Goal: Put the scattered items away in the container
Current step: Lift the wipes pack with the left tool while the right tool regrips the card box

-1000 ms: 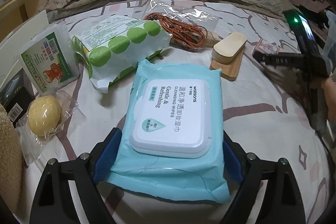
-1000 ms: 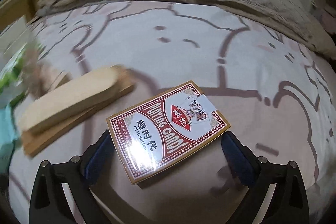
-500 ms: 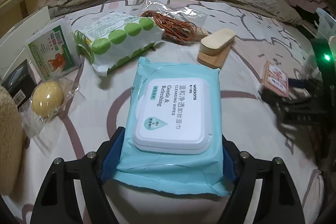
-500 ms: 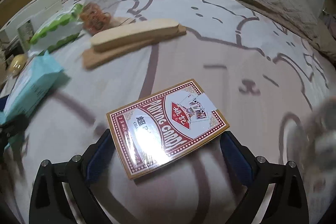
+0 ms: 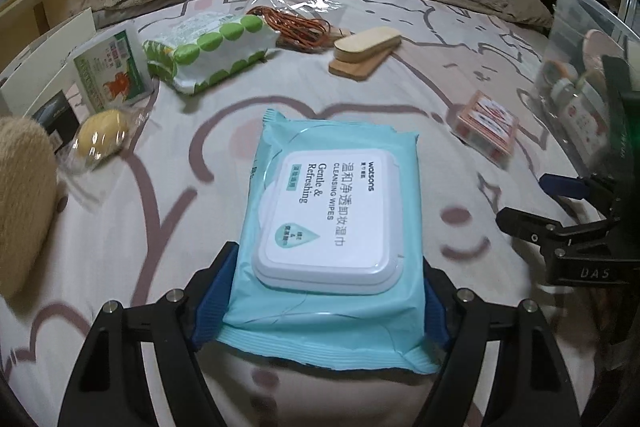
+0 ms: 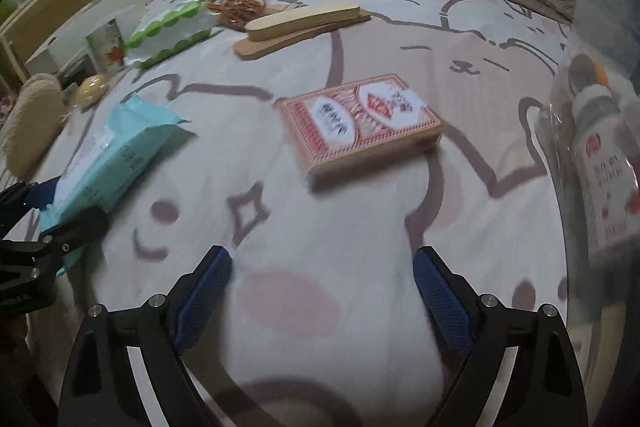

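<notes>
My left gripper (image 5: 324, 291) is shut on a light-blue pack of cleansing wipes (image 5: 336, 211), its blue pads pressing both long sides, and holds it above the bedspread. The same pack (image 6: 116, 155) shows at the left of the right wrist view. My right gripper (image 6: 320, 299) has nothing between its fingers, and its jaws are closing a little. A red playing-card box (image 6: 360, 123) lies on the bed ahead of it, clear of the fingertips. The clear plastic container (image 6: 600, 115) stands at the right edge with a few items inside. It also shows in the left wrist view as the container (image 5: 576, 39), behind the card box (image 5: 486, 125).
Further back on the bed lie a green-dotted tissue pack (image 5: 212, 47), a bagged orange cord (image 5: 304, 23), a wooden brush (image 5: 366, 49), a wrapped yellow ball (image 5: 102, 137) and a green-and-white box (image 5: 110, 69). A tan plush shape (image 5: 20, 195) sits at the left edge. Pillows line the head.
The right gripper has let go of the card box, which now lies on the bed ahead of it. Both grippers have moved toward the clear container, the left still carrying the wipes.
</notes>
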{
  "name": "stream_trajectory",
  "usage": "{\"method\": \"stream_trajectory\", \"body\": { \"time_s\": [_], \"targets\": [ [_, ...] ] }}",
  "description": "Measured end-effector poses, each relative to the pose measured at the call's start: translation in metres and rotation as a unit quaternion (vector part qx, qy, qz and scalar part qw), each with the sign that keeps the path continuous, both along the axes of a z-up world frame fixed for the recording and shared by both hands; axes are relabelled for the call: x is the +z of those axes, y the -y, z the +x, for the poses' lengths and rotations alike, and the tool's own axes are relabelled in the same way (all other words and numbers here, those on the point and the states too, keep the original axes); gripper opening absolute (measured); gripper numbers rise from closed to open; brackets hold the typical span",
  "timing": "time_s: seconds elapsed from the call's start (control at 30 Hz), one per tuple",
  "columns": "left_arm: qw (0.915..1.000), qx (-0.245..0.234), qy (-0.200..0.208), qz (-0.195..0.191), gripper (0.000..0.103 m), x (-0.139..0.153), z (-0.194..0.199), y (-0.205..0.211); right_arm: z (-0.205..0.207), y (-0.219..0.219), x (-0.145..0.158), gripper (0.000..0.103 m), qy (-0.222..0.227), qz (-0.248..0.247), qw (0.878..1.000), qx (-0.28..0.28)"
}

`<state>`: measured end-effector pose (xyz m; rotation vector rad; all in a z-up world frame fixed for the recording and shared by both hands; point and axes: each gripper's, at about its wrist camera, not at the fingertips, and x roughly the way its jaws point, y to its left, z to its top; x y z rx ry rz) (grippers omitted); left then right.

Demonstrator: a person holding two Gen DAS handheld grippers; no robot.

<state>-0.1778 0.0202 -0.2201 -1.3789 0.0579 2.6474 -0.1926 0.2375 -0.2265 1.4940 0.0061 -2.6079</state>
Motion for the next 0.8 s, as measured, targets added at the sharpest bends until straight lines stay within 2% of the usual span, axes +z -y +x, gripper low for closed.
{"method": "stream_trajectory", "body": {
  "time_s": [0.17, 0.3, 0.37, 0.43, 0.47, 0.6, 0.8],
  "targets": [
    [1.0000, -0.002, 0.006, 0.003, 0.079, 0.002, 0.029, 0.000, 0.005, -0.001, 0.007, 0.094, -0.013, 0.005, 1.000, -0.001],
    [1.0000, -0.004, 0.006, 0.002, 0.080, 0.002, 0.042, -0.002, 0.000, -0.006, 0.020, 0.097, -0.053, 0.021, 0.998, 0.004],
    [1.0000, -0.005, 0.001, 0.007, 0.085, 0.004, 0.043, -0.001, -0.006, -0.010, 0.028, 0.101, -0.076, 0.022, 0.997, 0.002],
    [0.9997, -0.010, -0.014, 0.020, 0.103, 0.011, 0.045, -0.003, -0.013, -0.015, 0.032, 0.103, -0.089, 0.014, 0.996, 0.003],
    [0.9994, -0.012, -0.022, 0.023, 0.103, 0.015, 0.045, -0.003, -0.017, -0.017, 0.033, 0.103, -0.092, 0.011, 0.996, 0.004],
    [0.9984, -0.022, -0.039, 0.033, 0.103, 0.025, 0.042, -0.005, -0.038, -0.024, 0.033, 0.103, -0.097, 0.005, 0.995, 0.010],
    [0.9986, -0.015, -0.026, 0.044, 0.103, 0.021, 0.034, -0.001, -0.069, -0.033, 0.017, 0.103, -0.074, -0.010, 0.997, 0.009]
  ]
}}
